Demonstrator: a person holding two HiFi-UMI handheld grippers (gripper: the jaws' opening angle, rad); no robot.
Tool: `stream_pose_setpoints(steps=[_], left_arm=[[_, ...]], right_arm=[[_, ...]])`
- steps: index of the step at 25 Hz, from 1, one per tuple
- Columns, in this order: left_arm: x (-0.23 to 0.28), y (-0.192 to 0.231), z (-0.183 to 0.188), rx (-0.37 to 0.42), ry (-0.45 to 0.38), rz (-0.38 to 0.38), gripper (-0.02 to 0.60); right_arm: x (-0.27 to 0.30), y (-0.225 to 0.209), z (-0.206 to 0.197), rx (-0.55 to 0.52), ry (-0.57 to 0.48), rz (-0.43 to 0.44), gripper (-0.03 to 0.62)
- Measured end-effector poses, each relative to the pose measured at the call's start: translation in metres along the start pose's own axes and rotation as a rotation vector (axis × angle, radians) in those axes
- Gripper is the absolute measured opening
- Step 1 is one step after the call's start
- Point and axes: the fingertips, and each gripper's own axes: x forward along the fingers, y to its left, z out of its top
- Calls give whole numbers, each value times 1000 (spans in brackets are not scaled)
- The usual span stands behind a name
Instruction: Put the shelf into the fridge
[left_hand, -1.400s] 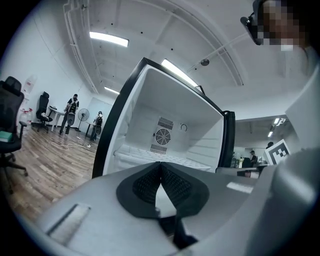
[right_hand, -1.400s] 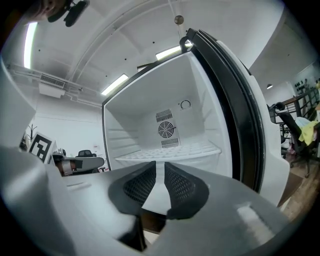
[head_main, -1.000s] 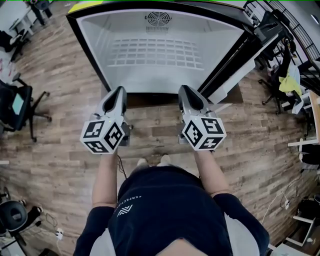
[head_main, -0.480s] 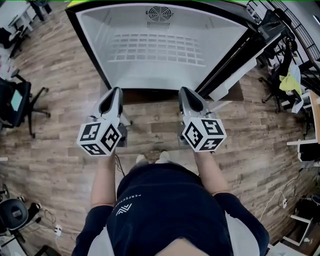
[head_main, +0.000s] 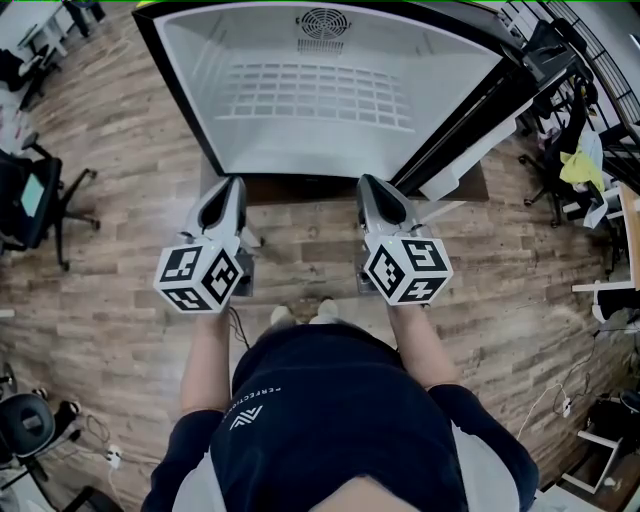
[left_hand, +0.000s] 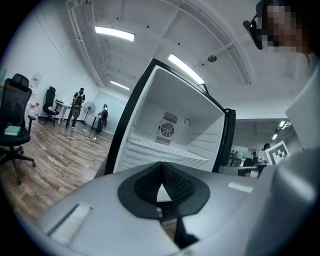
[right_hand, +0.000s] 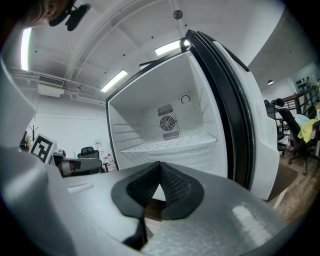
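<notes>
Change: little has shifted. In the head view the fridge (head_main: 190, 90) sits slightly higher than a second ago, and your left gripper (left_hand: 160, 165) slightly lower and further left.
Left grip: the fingers have just eased apart by a trace. Their tips meet at a point, with only a small gap behind them, and nothing lies between.
Right grip: your right gripper (right_hand: 159, 165) has its fingers closed tip to tip, empty.
Shelf: the white grid shelf (head_main: 318, 95) lies level inside the fridge, across the cavity and below the round fan (head_main: 320, 22). It is straight ahead of both sets of fingertips and well apart from them.
Fridge: open, white inside with a black rim, its mouth facing your fingertips.
Door: the door (right_hand: 260, 140) is swung out to the right, beyond your right fingertips.
Grippers: side by side and apart, both pointing at the fridge. Their marker cubes (head_main: 200, 278) are nearest to you.
Floor: wood planks (head_main: 120, 250) run under the fingers.
Chair: a black office chair (head_main: 35, 200) stands far off to the left of your left fingers.
</notes>
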Motion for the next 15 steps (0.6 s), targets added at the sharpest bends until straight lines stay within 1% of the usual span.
stream_pose_setpoints(steps=[15], left_arm=[[1,-1,-6,-4,23,2,14]], right_arm=[[-1,-4,0,11,0,-6,2]])
